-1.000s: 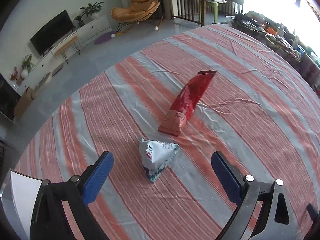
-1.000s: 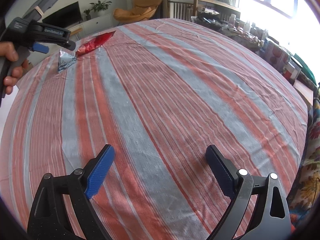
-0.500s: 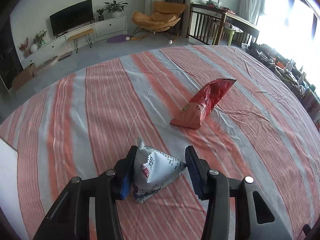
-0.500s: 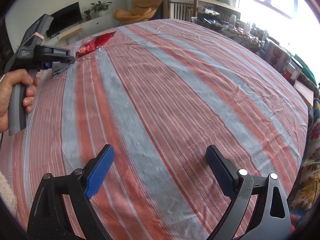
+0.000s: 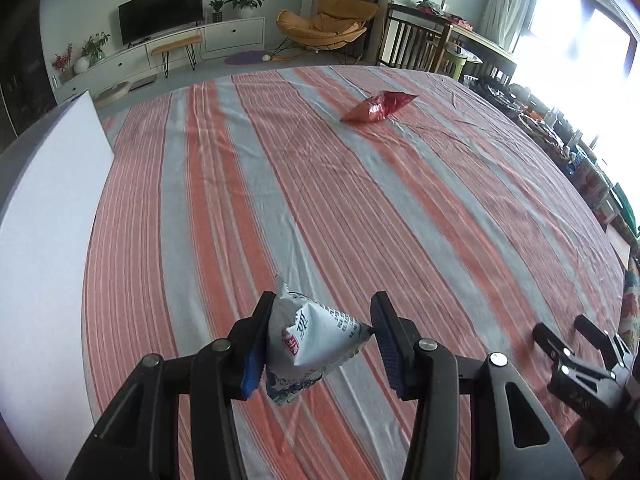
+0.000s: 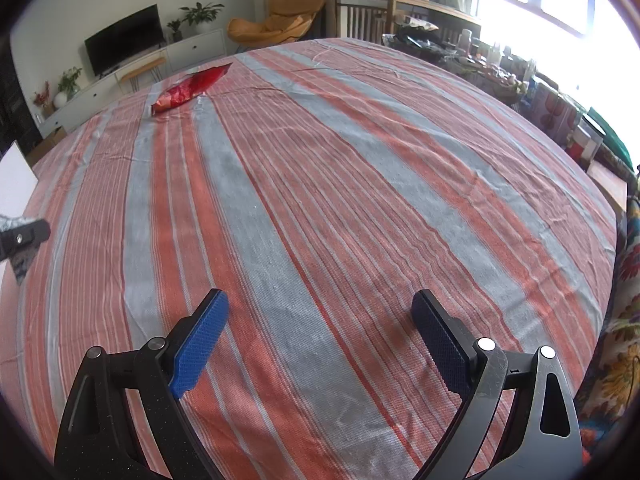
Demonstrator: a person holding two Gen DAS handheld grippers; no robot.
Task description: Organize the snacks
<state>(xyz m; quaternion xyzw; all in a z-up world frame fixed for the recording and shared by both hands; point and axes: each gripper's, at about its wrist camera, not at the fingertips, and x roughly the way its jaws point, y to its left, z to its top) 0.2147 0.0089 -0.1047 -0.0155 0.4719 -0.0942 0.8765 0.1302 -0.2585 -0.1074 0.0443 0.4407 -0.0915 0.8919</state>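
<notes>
My left gripper is shut on a small white and blue triangular snack packet and holds it above the striped tablecloth. A red snack bag lies far ahead on the cloth; it also shows in the right wrist view at the far left. My right gripper is open and empty, low over the cloth. It shows at the right edge of the left wrist view. The left gripper's tip shows at the left edge of the right wrist view.
A white box wall stands at the table's left edge and shows in the right wrist view. Cluttered shelves and boxes run along the right side. A TV and an orange chair are beyond the table.
My left gripper closed on the white packet, lifted it and pulled back, leaving the red bag far ahead. The white box wall came into view at left. The right gripper stayed open, barely moving.
</notes>
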